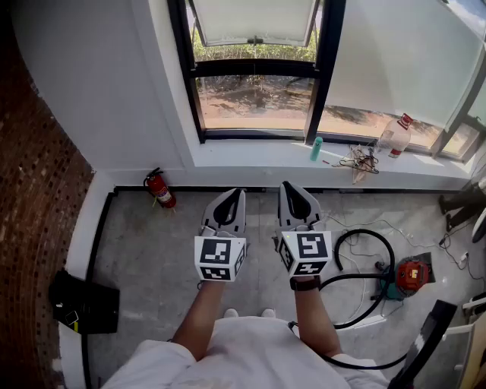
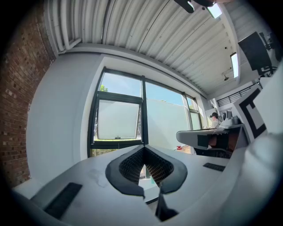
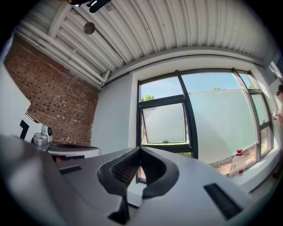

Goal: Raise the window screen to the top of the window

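Window screen: white frosted window screen (image 1: 254,21) with a small dark pull at its lower edge. It sits in the upper part of the narrow left section of the black-framed window (image 1: 328,68), and greenery shows in a strip under its bottom edge.
Below it: dark crossbar, then a clear pane looking onto bare ground.
Sill: white windowsill (image 1: 250,156) carrying a small teal bottle (image 1: 316,148), a tangle of thin wires (image 1: 364,161) and a clear plastic bottle with a red cap (image 1: 395,137).
Left gripper: grey two-jaw left gripper (image 1: 231,194) held level, aimed at the window, well apart from it. Jaw tips meet, with nothing between them.
Right gripper: grey right gripper (image 1: 291,190) just beside the left one, level, facing the same pane. Jaws pressed together and empty.
Floor: grey concrete. A red fire extinguisher (image 1: 161,190) stands at the wall under the window, a black hose (image 1: 364,266) loops on the right next to a red tool (image 1: 412,275), and a black case (image 1: 85,305) lies at the left.
Left wall: brown brick wall (image 1: 30,190).
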Demonstrator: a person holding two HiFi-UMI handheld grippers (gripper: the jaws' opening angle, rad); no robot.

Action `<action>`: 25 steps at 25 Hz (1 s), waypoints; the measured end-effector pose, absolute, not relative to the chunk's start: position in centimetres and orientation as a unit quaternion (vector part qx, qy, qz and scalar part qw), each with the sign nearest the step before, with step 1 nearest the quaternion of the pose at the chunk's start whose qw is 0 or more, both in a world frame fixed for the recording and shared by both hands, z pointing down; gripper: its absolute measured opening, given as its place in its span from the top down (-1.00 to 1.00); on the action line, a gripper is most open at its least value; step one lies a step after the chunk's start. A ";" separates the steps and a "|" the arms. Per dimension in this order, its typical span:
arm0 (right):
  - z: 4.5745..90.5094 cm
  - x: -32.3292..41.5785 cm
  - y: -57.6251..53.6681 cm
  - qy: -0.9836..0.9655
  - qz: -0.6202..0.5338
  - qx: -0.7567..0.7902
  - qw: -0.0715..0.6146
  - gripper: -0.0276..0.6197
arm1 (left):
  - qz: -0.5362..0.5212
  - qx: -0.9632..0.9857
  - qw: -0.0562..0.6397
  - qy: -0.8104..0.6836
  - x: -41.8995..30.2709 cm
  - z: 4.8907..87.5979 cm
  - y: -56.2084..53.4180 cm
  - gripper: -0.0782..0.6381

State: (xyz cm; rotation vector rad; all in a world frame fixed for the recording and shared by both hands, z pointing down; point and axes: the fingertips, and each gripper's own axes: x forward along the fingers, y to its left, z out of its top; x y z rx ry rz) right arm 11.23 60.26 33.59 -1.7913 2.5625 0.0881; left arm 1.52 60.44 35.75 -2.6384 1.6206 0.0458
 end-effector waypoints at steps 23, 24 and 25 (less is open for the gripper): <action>39.3 16.4 58.8 0.843 0.007 -0.536 -0.036 0.94 | 0.008 -0.822 -0.014 0.569 5.4 39.1 58.7 0.78; 39.7 16.1 58.0 0.844 0.010 -0.535 -0.039 0.94 | 0.012 -0.825 -0.020 0.564 5.4 39.5 58.0 0.78; 40.2 15.6 57.2 0.846 0.010 -0.531 -0.043 0.94 | 0.015 -0.828 -0.024 0.560 5.4 40.0 57.2 0.78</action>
